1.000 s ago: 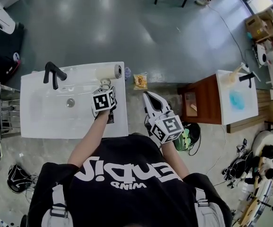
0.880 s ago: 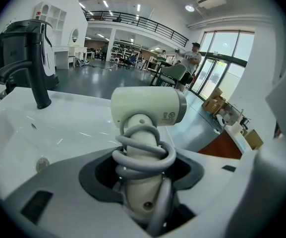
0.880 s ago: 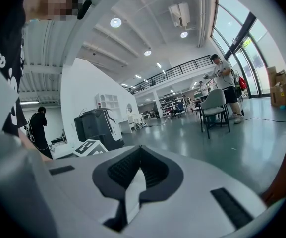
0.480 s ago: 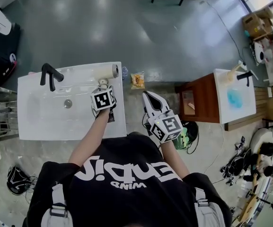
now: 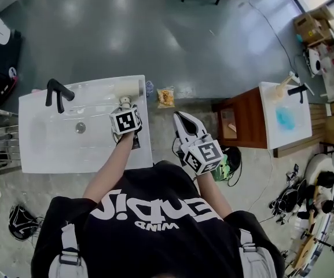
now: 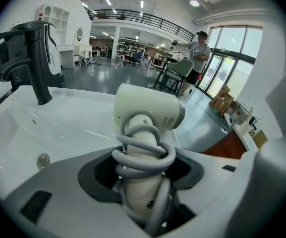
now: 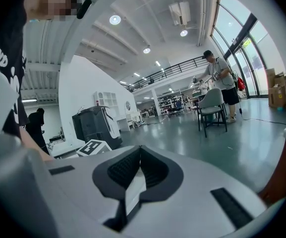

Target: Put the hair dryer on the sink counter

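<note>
And the pads point(image 6: 102, 176) of the left gripper point(image 6: 143, 182) were clamped on the handle of the hair dryer point(image 6: 145, 117), with the grey cord point(image 6: 143, 155) coiled round that handle right where the jaws bit, so it was a hold on plastic and loops together. The dryer's head stuck out beyond the jaws towards 12 o'clock, over the far right corner of the white sink counter point(image 6: 78, 120); whether it already touched the surface could not be told. Out at 10 o'clock stood the black faucet point(image 6: 31, 58), the drain point(image 6: 43, 159) lay at 9 o'clock in the basin, and the counter's right edge ran close by at 3 o'clock, with the floor point(image 5: 172, 45) below it. Over at 3 o'clock of the working hand, off the counter, the right gripper point(image 7: 140, 157) hung with its jaws together and nothing in them. To finish this well, the call looked to be: lower gently until the head and handle both lay on the flat rim, keep it away from that 3 o'clock edge and out of the basin slope, and only then ease the jaws apart, drawing back straight so the cord loops would not snag and drag the dryer along
</note>
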